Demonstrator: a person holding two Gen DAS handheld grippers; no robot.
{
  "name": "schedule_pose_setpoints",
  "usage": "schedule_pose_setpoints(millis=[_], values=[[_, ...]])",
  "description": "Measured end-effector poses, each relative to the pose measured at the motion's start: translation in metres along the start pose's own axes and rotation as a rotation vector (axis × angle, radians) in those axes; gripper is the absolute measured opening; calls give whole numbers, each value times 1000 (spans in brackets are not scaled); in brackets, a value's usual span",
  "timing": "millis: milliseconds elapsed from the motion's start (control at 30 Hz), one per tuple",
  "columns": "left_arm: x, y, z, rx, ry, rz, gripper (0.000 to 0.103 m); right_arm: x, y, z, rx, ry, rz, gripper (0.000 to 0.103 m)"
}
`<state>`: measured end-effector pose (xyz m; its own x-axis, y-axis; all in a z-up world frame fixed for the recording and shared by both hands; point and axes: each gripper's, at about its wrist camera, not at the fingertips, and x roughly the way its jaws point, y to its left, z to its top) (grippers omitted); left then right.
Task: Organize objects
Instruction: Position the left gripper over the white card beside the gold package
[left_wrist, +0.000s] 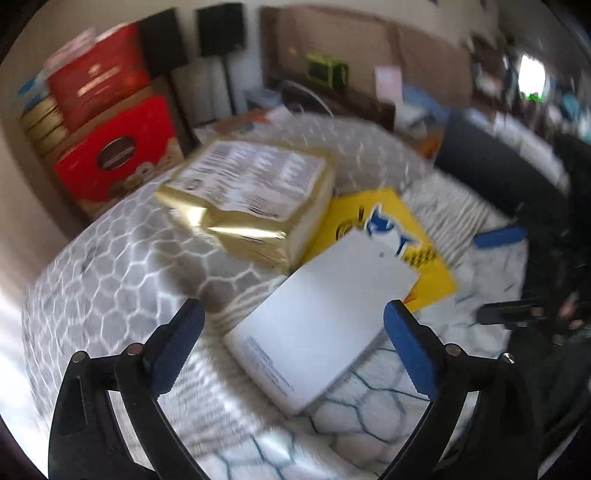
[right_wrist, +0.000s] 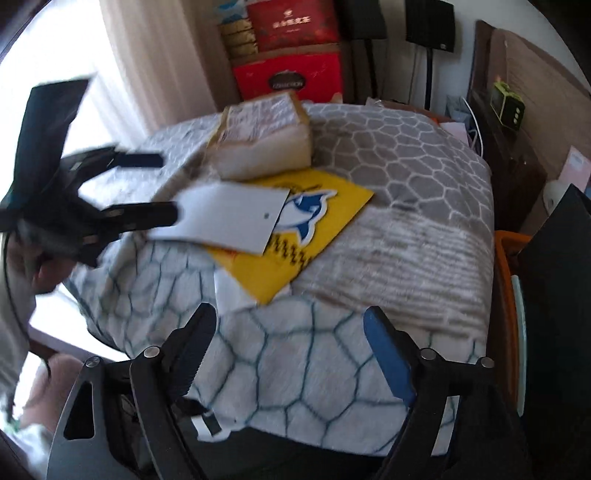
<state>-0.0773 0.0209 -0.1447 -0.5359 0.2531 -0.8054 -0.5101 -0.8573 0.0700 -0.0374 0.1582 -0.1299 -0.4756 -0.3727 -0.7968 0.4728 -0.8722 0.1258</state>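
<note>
A flat white box (left_wrist: 321, 332) lies on a hexagon-patterned blanket (left_wrist: 122, 266), partly over a yellow envelope (left_wrist: 391, 229) with a blue shark print. A gold-wrapped package (left_wrist: 251, 199) rests on the envelope's far end. My left gripper (left_wrist: 293, 328) is open, with its fingers standing to either side of the white box's near end. In the right wrist view the left gripper (right_wrist: 162, 188) is at the left end of the white box (right_wrist: 229, 218), with its pads apart. My right gripper (right_wrist: 291, 332) hangs open over bare blanket, short of the yellow envelope (right_wrist: 317, 236) and the gold package (right_wrist: 262, 144).
Red gift boxes (right_wrist: 291, 81) and gold tins are stacked behind the bed by a curtain. Black speakers (right_wrist: 430, 22) stand on poles at the back. A dark cabinet with a green device (right_wrist: 508, 107) lines the right side. A person's hand (right_wrist: 33, 266) holds the left gripper.
</note>
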Motion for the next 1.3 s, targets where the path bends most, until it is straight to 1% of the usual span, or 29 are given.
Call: schedule_pose_setpoints(millis=[33,67,167,233,267,300,333,400,433,467,500,567,600,700,767,800,833,867,900,967,1000,1033,1067,1100,1133,1167,1200,1233,1300], values=[[8,-6,1,51,7,12,97,0,-1,-1,2,-4,2,86],[10,-11,0,75,12,13,97,-1,-3,-3,8,-8,11,86],[18,-27,-2,169,24,-30,97,-3,-10,-2,41,-18,41,87],[20,-33,-3,191,18,-56,97,-4,-11,-2,57,-23,55,87],[20,-33,-4,186,17,-77,92,-3,-12,-2,57,-23,57,87],[20,-31,-4,164,29,-111,85,-3,-11,-2,55,-23,56,88],[21,-29,-4,143,38,-135,80,-2,-11,-1,54,-23,58,88],[16,-26,-6,115,29,-131,60,-2,-12,0,67,-33,73,91],[13,-24,-9,100,23,-131,56,-1,-13,1,75,-39,77,91],[9,-23,-11,83,18,-134,49,0,-12,2,77,-42,77,91],[6,-22,-13,62,12,-136,38,1,-10,2,71,-42,70,92],[-3,-20,-19,20,7,-140,25,4,-2,5,24,-33,52,95],[-8,-19,-23,0,8,-135,23,5,3,5,-7,-29,44,96],[-19,-14,-28,-9,16,-128,23,12,19,10,-125,-18,23,97],[-24,-12,-26,3,3,-95,25,25,29,15,-213,5,-3,101],[-28,-8,-25,-1,-9,-73,32,32,32,18,-246,17,-16,102],[-31,-5,-23,-9,-17,-67,37,34,33,20,-256,1,-4,102],[-36,1,-22,-31,-37,-61,46,37,32,22,-253,8,2,102],[-40,5,-21,-48,-57,-60,52,38,31,23,-248,11,9,102],[-46,11,-21,-75,-91,-61,57,35,31,20,-248,4,22,94],[-49,14,-21,-84,-99,-61,59,32,30,19,-249,1,22,86],[-50,17,-21,-97,-105,-63,59,29,28,18,-245,1,22,76],[-50,20,-22,-108,-106,-66,59,26,26,17,-234,5,23,69],[-49,23,-22,-121,-101,-70,59,22,23,16,-221,11,25,55],[-48,24,-23,-128,-99,-68,59,19,19,15,-205,19,17,37],[-47,25,-24,-133,-96,-64,59,14,14,13,-183,27,12,30],[-46,26,-25,-134,-91,-61,59,11,10,12,-162,32,15,17],[-44,27,-26,-137,-86,-62,59,7,2,9,-127,41,18,10],[-43,27,-28,-144,-84,-63,59,0,-7,4,-90,38,14,6]])
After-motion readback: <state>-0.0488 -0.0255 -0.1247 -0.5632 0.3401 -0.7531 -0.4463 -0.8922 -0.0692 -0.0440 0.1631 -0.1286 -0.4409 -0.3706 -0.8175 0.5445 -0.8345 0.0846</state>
